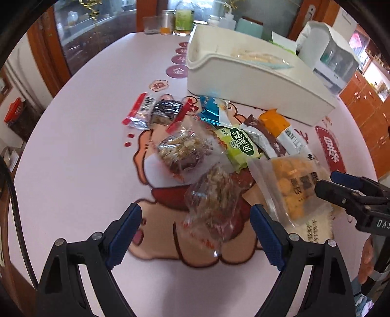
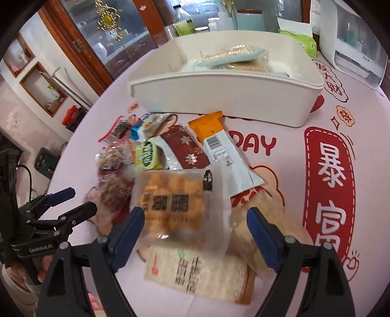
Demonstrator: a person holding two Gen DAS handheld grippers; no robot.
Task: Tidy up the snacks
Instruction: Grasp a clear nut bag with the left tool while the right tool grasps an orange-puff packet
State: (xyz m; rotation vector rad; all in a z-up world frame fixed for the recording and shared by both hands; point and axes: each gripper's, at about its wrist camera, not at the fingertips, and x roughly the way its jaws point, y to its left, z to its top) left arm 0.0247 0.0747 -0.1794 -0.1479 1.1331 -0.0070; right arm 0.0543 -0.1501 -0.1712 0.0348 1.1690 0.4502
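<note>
A heap of snack packets lies on the pink printed tablecloth (image 1: pixel 80 136) in front of a white bin (image 1: pixel 243 80) (image 2: pixel 219 97) that holds a pale blue packet (image 2: pixel 231 54). My left gripper (image 1: pixel 195 214) is open, its blue pads either side of a clear packet of nut brittle (image 1: pixel 214 202) without pressing on it. My right gripper (image 2: pixel 196 214) is open over a clear bag of yellow puffs (image 2: pixel 175 202), which lies between its fingers on a cracker packet (image 2: pixel 195 273). Each gripper shows at the edge of the other's view: the right gripper (image 1: pixel 331 183), the left gripper (image 2: pixel 78 200).
Further packets lie between me and the bin: a green one (image 1: pixel 243 143), an orange-and-white bar (image 2: pixel 214 136), a dark red bar (image 2: pixel 185 148), a blue one (image 1: pixel 212 109). A white appliance (image 1: pixel 329 53) stands beside the bin, and jars (image 1: pixel 170 22) stand at the far edge.
</note>
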